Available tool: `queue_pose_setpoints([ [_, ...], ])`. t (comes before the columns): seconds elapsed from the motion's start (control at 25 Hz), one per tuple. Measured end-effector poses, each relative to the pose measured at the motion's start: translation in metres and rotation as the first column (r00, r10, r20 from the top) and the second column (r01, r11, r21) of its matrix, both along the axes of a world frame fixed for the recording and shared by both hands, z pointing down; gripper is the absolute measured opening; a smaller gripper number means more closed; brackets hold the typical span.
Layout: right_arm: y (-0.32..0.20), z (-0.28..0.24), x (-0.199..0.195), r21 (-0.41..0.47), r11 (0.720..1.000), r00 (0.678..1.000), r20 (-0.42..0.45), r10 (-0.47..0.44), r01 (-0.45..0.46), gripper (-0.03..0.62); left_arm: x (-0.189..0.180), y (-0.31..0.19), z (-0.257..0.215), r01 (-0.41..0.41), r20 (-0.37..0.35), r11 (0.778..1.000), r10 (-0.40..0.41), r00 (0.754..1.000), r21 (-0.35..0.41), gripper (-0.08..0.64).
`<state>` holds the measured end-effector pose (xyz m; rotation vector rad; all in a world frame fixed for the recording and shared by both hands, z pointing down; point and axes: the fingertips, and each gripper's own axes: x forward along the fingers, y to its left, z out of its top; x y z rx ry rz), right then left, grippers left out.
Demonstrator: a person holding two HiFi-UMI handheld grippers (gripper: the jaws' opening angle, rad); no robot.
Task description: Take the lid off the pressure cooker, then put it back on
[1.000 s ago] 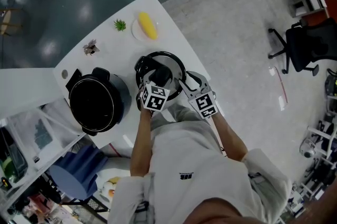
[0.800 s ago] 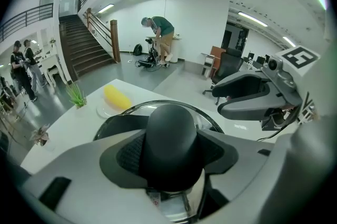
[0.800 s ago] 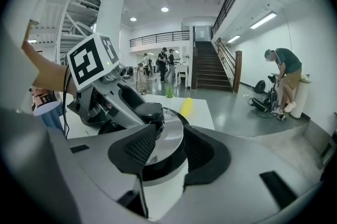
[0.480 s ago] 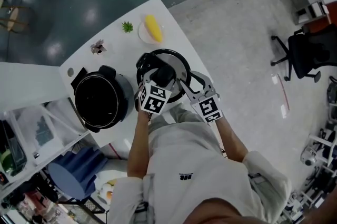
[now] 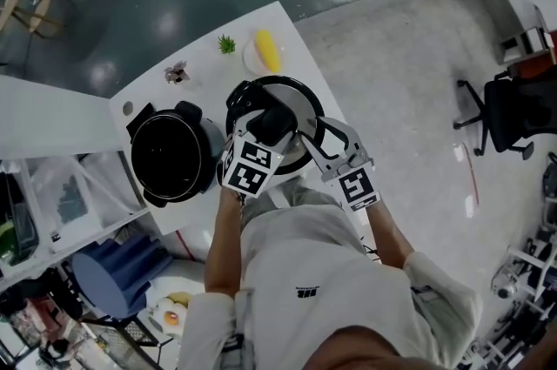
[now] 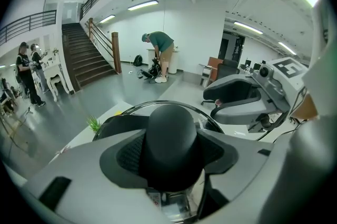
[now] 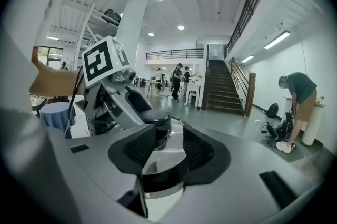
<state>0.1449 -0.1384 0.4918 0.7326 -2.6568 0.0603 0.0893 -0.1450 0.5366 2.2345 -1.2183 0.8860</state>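
The pressure cooker's steel lid (image 5: 291, 103) hangs in the air over the white table (image 5: 209, 68), held from two sides. My left gripper (image 5: 268, 129) is shut on the lid's black knob (image 5: 272, 121); in the left gripper view that knob (image 6: 171, 138) fills the gap between the pads. My right gripper (image 5: 306, 137) is shut on the lid's near rim, and in the right gripper view the steel edge (image 7: 160, 157) sits between its pads. The open black cooker pot (image 5: 171, 156) stands on the table to the lid's left.
At the table's far end lie a plate with a yellow corn cob (image 5: 267, 52), a small green plant (image 5: 226, 43) and a dried sprig (image 5: 177, 72). A blue stool (image 5: 109, 277) stands near left, an office chair (image 5: 513, 111) at right. People stand far off (image 6: 158, 54).
Both grippers have risen together with the lid, which now looks larger and closer to the head camera. The pot has stayed in place on the table.
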Motion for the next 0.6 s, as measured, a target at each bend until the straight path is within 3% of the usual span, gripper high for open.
queue_pose_setpoints([
  [0.36,0.003,-0.038,-0.032,0.129,0.990,0.998,0.029,-0.059,0.055,0.166,-0.031,0.008,-0.047,-0.006,0.000,1.000,0.006,1.000,0.030,0.287],
  [0.6,0.018,-0.058,-0.066,0.155,0.987,0.998,0.038,-0.047,0.041,0.166,-0.061,0.020,-0.070,-0.048,-0.009,0.998,0.049,0.999,0.049,0.287],
])
